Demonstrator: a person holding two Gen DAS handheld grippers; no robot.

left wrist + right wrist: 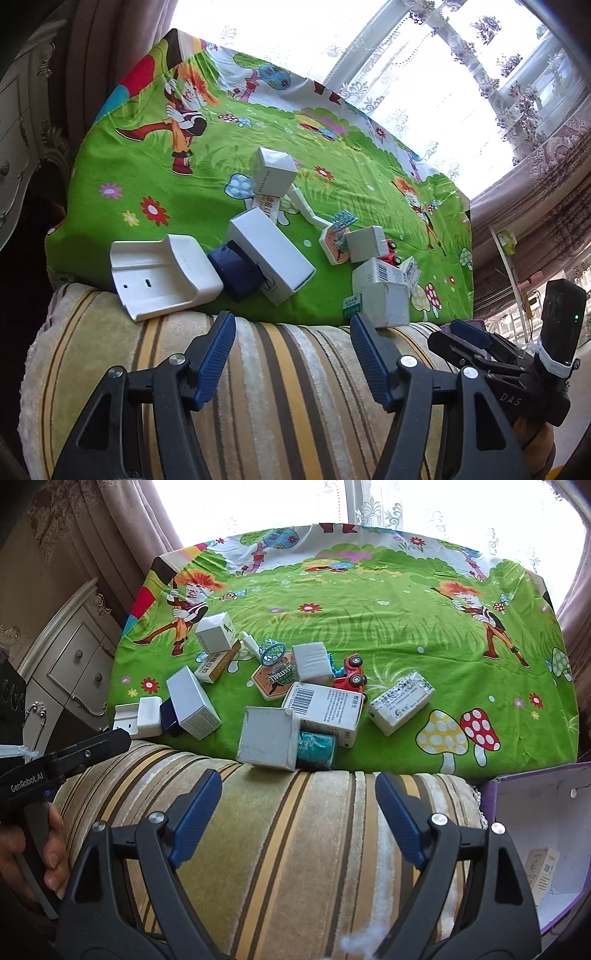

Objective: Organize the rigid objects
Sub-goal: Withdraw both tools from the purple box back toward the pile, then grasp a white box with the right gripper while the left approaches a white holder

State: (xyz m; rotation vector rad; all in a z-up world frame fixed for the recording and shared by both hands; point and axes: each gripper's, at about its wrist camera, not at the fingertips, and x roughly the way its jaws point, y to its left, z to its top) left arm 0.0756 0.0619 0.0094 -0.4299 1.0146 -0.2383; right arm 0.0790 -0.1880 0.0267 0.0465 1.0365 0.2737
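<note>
- The left gripper (291, 328) hung over the striped cushion (258, 387) at the near edge, its jaws wide apart and holding nothing.
- The right gripper (299, 794) hovered over the same cushion, jaws likewise spread and empty.
- The rigid objects lay scattered on the green cartoon cloth (369, 602), mostly at its near left.
- A white plastic holder (159, 277) sat at the near left corner, touching a dark blue box (236, 271) and a long white box (269, 254).
- A red toy car (351, 675) lay beside the barcode box (325, 709), with a wrapped packet (400, 701) just right.
- A purple box (535, 812) stood open at the near right, one small carton (543, 871) inside.
</note>
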